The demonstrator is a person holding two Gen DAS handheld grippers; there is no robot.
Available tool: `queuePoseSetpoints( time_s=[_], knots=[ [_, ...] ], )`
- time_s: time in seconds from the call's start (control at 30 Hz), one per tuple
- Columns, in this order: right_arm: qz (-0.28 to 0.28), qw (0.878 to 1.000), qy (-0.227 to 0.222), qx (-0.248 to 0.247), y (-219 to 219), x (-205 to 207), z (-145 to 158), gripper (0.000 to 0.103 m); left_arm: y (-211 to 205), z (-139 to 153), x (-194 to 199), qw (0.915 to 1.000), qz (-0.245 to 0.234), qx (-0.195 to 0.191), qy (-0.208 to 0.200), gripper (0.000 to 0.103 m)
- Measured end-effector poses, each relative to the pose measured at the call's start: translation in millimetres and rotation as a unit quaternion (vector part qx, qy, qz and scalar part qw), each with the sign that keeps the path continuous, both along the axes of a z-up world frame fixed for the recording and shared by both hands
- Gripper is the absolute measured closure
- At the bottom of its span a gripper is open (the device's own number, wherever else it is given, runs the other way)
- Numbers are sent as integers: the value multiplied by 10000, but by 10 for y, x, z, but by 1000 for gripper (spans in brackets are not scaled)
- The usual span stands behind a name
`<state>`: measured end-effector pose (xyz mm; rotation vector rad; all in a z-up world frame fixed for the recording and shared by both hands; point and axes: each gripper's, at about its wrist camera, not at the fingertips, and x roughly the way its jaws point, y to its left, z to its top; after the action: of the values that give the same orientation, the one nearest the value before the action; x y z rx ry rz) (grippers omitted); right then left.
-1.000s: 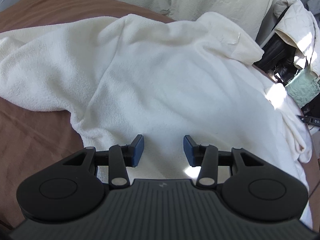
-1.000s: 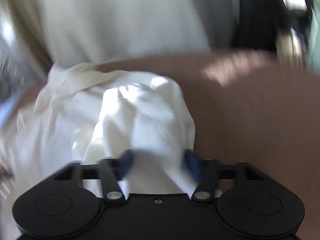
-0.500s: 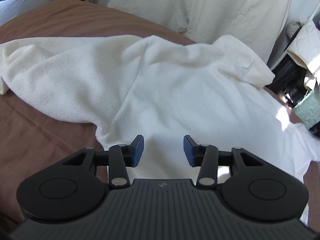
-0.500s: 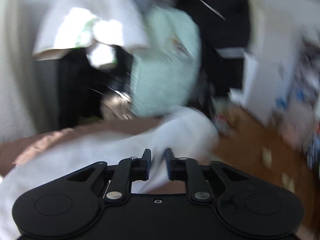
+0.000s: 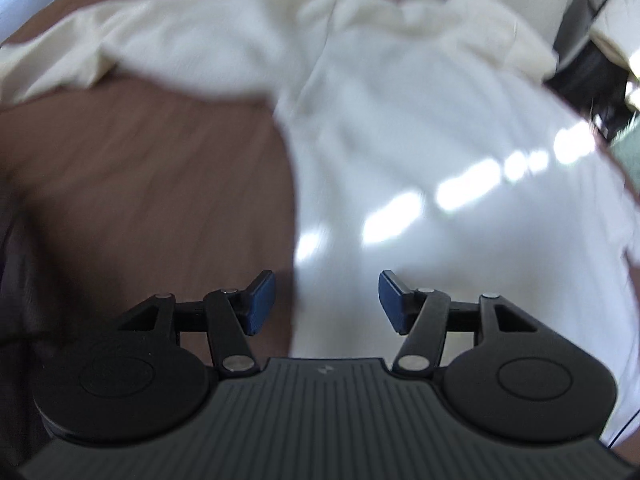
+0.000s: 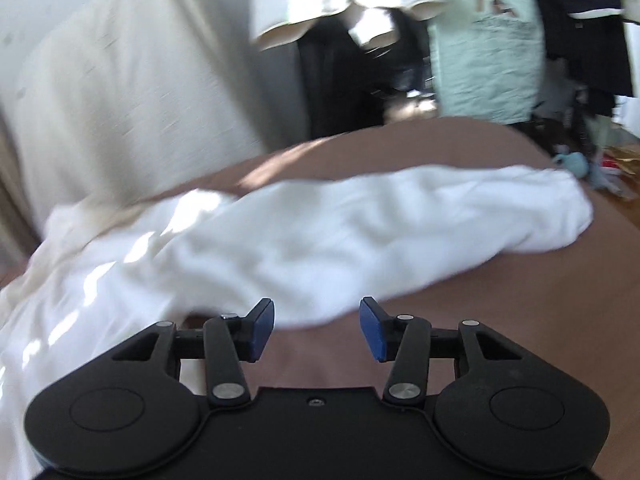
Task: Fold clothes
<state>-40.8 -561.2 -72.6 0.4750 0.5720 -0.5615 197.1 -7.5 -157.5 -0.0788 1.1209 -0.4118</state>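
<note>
On a brown bed [image 5: 140, 168], a cream fleece top [image 5: 420, 128] lies spread flat, one sleeve [image 5: 160, 44] running out toward ten o'clock. The left gripper [image 5: 327, 300], jaws now wider, hovers empty at the hem. The right gripper [image 6: 317, 330], pinched a half-second ago, has let go, gaping beside the other sleeve [image 6: 380, 232] laid out toward two o'clock: smoothed, ready for folding.

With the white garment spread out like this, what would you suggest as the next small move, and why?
Probably bring the right gripper forward and close it on the sleeve lying stretched across the brown bed cover. Both sets of jaws stand open and empty, the sleeve edge sits just ahead of the right one, and the garment's body already lies fairly flat, so the sleeve seems ready to fold inward.
</note>
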Motion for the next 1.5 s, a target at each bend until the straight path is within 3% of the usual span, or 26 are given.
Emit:
queuePoseSetpoints(
  time_s=[0.2, 0.33, 0.43, 0.53, 0.63, 0.67, 0.7, 0.77, 0.8, 0.87, 0.9, 0.93, 0.97, 1.03, 1.1, 1.13, 1.17, 1.2, 1.23, 1.27, 1.3, 1.37, 1.4, 1.43, 1.5],
  knots=[
    [469, 9962, 47, 734, 375, -297, -54, 47, 182, -2, -524, 9987, -445, -57, 227, 37],
    [834, 9860, 194, 1431, 730, -602, -243, 44, 375, 39, -712, 9950, -354, -735, 578, 25],
    [958, 9804, 174, 1712, 1044, -955, -482, 36, 376, 11, -844, 9978, -430, -194, 463, 21],
    [538, 9765, -413, 2044, 1146, -1327, -698, 36, 360, -24, -919, 9978, -531, 146, 377, 18],
    [40, 9612, -961, 2587, 1115, -1520, -799, 37, 387, -39, -880, 9960, -467, -419, 637, 12],
    [-131, 9537, -1119, 2787, 1094, -1564, -822, 36, 362, -48, -898, 9956, -539, -447, 618, 13],
    [-258, 9478, -1222, 2933, 1084, -1597, -833, 36, 337, -58, -916, 9952, -610, -475, 600, 20],
    [-99, 9547, -1009, 2797, 1164, -1562, -772, 36, 340, -15, -986, 9939, -691, -671, 539, 93],
    [118, 9585, -883, 2707, 1235, -1528, -748, 36, 354, 22, -1029, 9929, -717, -803, 504, 95],
    [616, 9595, -815, 2625, 1391, -1475, -684, 48, 413, 149, -1117, 9931, -683, -930, 218, 95],
    [884, 9576, -838, 2612, 1474, -1452, -647, 82, 440, 229, -1163, 9945, -643, -831, -25, 95],
    [1091, 9565, -839, 2573, 1543, -1437, -610, 91, 455, 278, -1195, 9952, -619, -742, -173, 95],
    [1097, 9602, -770, 2451, 1571, -1450, -572, 91, 465, 284, -1210, 9952, -616, -738, -164, 94],
    [1110, 9669, -632, 2207, 1628, -1476, -495, 91, 479, 266, -1231, 9955, -614, -718, -66, 91],
    [1121, 9729, -493, 1961, 1684, -1502, -419, 90, 451, 92, -1234, 9959, -681, -461, 365, 76],
    [1127, 9756, -424, 1837, 1713, -1516, -381, 86, 419, 1, -1235, 9953, -751, -305, 527, 61],
    [1132, 9781, -354, 1713, 1741, -1529, -342, 82, 359, -66, -1234, 9944, -870, -217, 562, 56],
    [1103, 9798, -298, 1642, 1753, -1544, -334, 68, 293, -93, -1239, 9932, -1015, -210, 526, 39],
    [966, 9794, -288, 1748, 1711, -1566, -424, 50, 205, -108, -1235, 9908, -1218, -249, 526, 16],
    [827, 9788, -277, 1854, 1670, -1589, -513, 46, 119, -114, -1246, 9879, -1436, -316, 494, 7],
    [707, 9782, -306, 1931, 1638, -1614, -596, 46, 50, -109, -1272, 9864, -1580, -288, 356, 9],
    [586, 9783, -602, 1895, 1635, -1675, -714, 47, -49, -63, -1315, 9856, -1690, -61, -67, 64],
    [543, 9787, -674, 1863, 1652, -1657, -757, 64, -52, -15, -1316, 9851, -1707, -142, -178, 80],
    [501, 9792, -708, 1833, 1676, -1630, -786, 91, -29, 50, -1316, 9851, -1673, -282, -287, 91],
    [442, 9811, -616, 1783, 1769, -1538, -713, 91, 151, 360, -1378, 9836, -1468, -681, -801, 93]
  ],
)
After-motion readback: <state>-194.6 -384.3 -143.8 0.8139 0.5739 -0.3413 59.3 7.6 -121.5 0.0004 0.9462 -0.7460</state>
